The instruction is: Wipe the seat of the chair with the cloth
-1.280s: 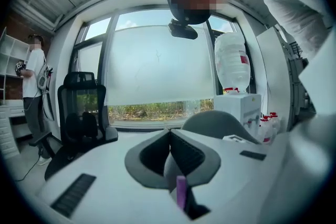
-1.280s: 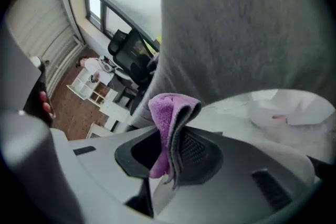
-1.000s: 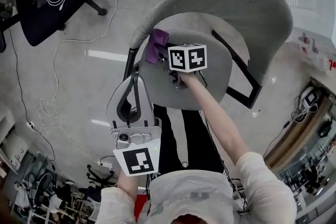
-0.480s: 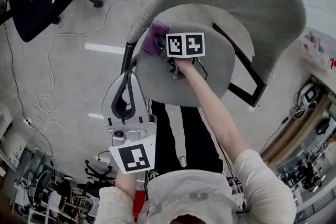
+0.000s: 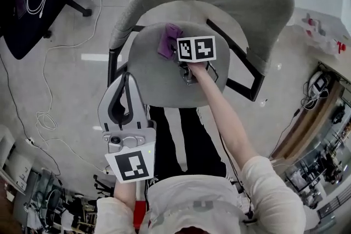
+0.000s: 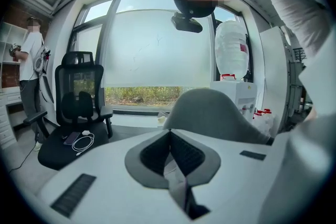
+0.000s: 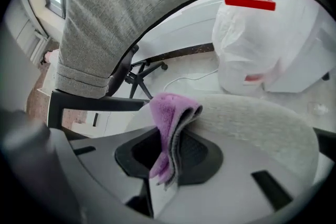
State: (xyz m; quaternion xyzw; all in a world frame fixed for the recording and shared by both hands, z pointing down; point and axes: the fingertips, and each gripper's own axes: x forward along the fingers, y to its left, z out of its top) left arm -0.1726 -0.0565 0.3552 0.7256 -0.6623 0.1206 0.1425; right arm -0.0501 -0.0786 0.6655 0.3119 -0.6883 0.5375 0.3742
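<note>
- My right gripper [image 7: 169,150] is clenched on the purple cloth [image 7: 172,115], at the rear of the seat [image 5: 159,82].
- My left gripper [image 6: 171,159] is closed and empty, off the seat's front-left edge.

Two chairs: one grey fabric chair [image 5: 153,79] near, one black office chair [image 5: 49,13] far left. One purple cloth [image 5: 168,40]; two grippers (left gripper [image 5: 125,77], right gripper [image 5: 178,57]).

Office: black swivel chair [image 6: 79,99], water dispenser [image 6: 231,55], big window [image 6: 157,44].
</note>
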